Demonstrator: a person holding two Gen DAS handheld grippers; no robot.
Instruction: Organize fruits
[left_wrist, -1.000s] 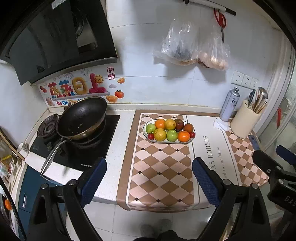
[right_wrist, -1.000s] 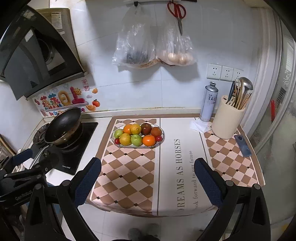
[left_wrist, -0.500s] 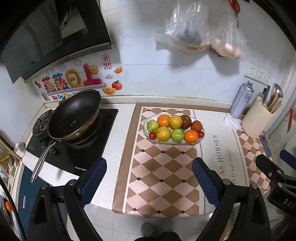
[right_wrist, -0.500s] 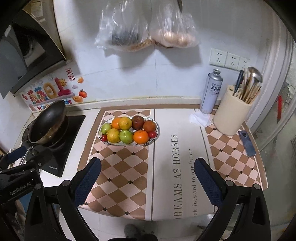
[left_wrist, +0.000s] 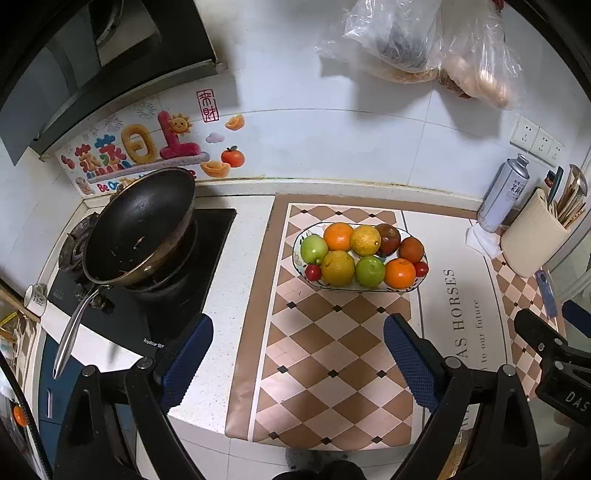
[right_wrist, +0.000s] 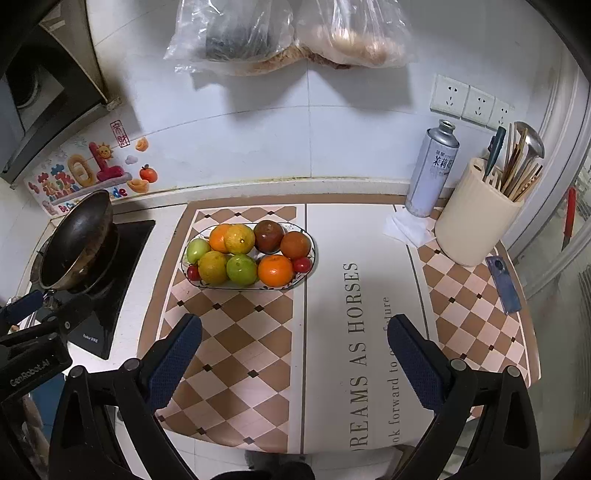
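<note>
An oval patterned plate (left_wrist: 421, 280) (right_wrist: 314, 247) piled with fruit sits on the checked mat at the middle back of the counter. It holds oranges (left_wrist: 399, 273) (right_wrist: 274, 270), green apples (left_wrist: 370, 271) (right_wrist: 241, 269), yellow citrus (left_wrist: 337, 267), dark red-brown fruits (right_wrist: 268, 236) and small red tomatoes (left_wrist: 313, 272). My left gripper (left_wrist: 298, 362) is open and empty, in front of the plate above the mat's front. My right gripper (right_wrist: 294, 354) is open and empty, to the right front of the plate.
A black wok (left_wrist: 136, 229) sits on the stove at left. A spray can (right_wrist: 432, 170), cream utensil holder (right_wrist: 476, 218), white tissue (right_wrist: 406, 227) and a phone (right_wrist: 503, 284) stand at right. Plastic bags (right_wrist: 280, 33) hang on the wall above.
Both grippers have moved forward and tilted down toward the counter; the fruit plate now looks nearer and lower in both views. Both stay open and empty.
</note>
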